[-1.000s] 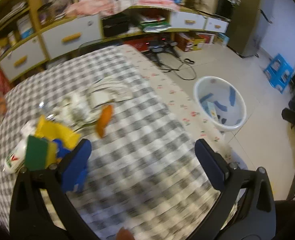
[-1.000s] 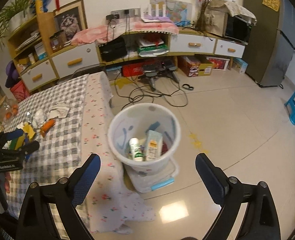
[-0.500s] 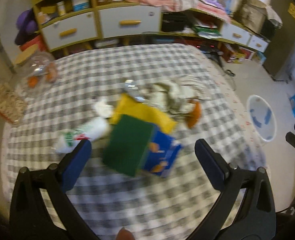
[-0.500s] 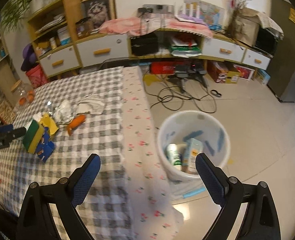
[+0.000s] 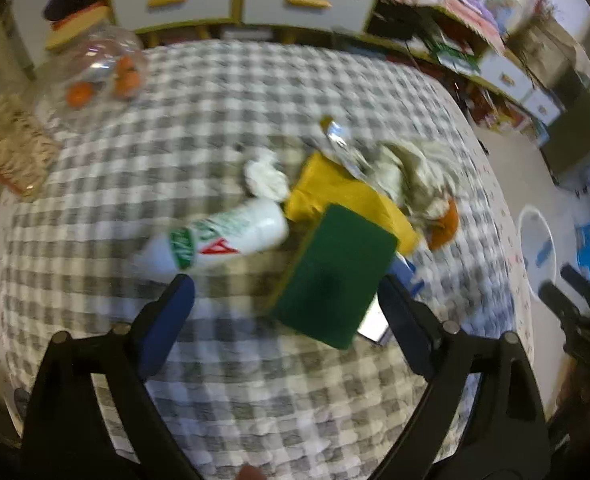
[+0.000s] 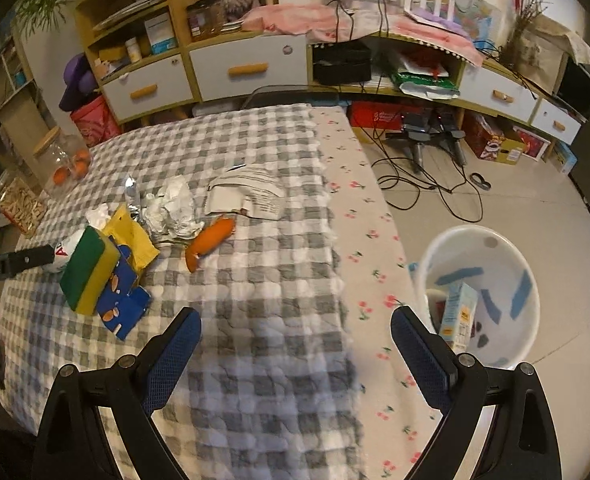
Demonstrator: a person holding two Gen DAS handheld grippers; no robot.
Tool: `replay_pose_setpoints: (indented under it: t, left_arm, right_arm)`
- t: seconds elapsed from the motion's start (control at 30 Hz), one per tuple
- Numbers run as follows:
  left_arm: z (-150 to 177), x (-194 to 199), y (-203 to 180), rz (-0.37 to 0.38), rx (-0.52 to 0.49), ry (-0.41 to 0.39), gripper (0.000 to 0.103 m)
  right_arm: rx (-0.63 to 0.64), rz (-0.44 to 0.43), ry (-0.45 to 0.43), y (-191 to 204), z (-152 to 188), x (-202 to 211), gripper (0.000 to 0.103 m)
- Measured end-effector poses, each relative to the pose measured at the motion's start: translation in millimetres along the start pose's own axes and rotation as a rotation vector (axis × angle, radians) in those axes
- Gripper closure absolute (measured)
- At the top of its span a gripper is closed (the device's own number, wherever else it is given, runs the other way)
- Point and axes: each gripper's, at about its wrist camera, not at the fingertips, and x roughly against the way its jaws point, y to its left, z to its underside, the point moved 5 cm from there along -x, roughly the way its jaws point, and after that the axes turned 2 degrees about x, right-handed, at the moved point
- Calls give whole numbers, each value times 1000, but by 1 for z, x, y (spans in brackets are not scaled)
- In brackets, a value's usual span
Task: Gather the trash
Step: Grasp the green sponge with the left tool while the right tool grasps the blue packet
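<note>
Left hand-held gripper (image 5: 285,304): jaws spread wide, nothing held, aimed at the trash cluster on the grey-and-white checked table (image 5: 215,100). Right hand-held gripper (image 6: 295,340): jaws likewise spread wide and empty, over the near table edge at lower centre of its view.

Trash location, left wrist view, centre of frame:
- Green-and-yellow rectangular scouring sponge (image 5: 335,276), tilted, resting on a blue printed snack carton (image 6: 121,292), between the left fingertips and closer to the right-hand one.
- White plastic bottle with green-and-red label (image 5: 223,242), lying on its side just left of the sponge.
- Yellow crumpled wrapper (image 5: 347,196), crumpled white tissue (image 5: 265,178) and crinkled silver foil (image 5: 341,146) above, touching or overlapping.
- Orange carrot-shaped item (image 6: 211,242) to the right of the pile.

Destination: white round plastic bin (image 6: 479,296) on the floor, right of the table, already holding a pale blue carton (image 6: 457,316).

Handling, judged:
- Sponge: light, soft, compressible. Grip across the 2 long faces at mid-length; expect deformation, not slip.
- Bottle: light, smooth, prone to rolling. Grip across the body at mid-label.
- Wrapper, tissue, foil: negligible weight, limp. Pinch at a raised fold.
</note>
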Motion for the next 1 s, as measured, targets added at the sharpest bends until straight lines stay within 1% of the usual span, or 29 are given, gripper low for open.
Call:
replay_pose_setpoints:
  t: [0.13, 0.23, 0.33, 0.37, 0.4, 0.47, 0.6, 0.7, 0.83, 0.9, 1.0]
  left_arm:
    - [6, -17, -17, 34, -31, 57, 20]
    - [8, -28, -25, 47, -58, 85, 21]
    - [11, -37, -30, 28, -90, 101, 22]
    - [12, -39, -30, 20, -98, 104, 26]
    - [13, -40, -30, 16, -101, 106, 39]
    - [13, -38, -27, 41, -90, 103, 39]
    - [10, -16, -16, 85, -65, 50, 41]
    - [11, -1, -5, 81, -50, 13, 41]
    - [15, 16, 17, 68, -44, -23, 41]
    - [21, 20, 30, 46, -49, -26, 41]
    - [26, 16, 43, 31, -31, -7, 41]
  right_arm:
    - [-27, -14, 23, 4, -3, -11, 6]
    - [-50, -31, 37, 8, -4, -18, 6]
    - [-55, -48, 46, 15, -6, -22, 6]
    - [-49, -54, 50, 19, -6, -24, 6]
    - [-44, -56, 52, 21, -7, -25, 6]
    - [-30, -61, 54, 28, -6, -27, 6]
    - [-2, -81, 68, 45, -7, -33, 6]
    - [27, -106, 65, 62, -7, -36, 6]
    - [106, -120, 58, 91, -6, -40, 6]
    - [159, -128, 56, 109, -3, -45, 6]
    - [226, -147, 62, 132, 1, -52, 6]
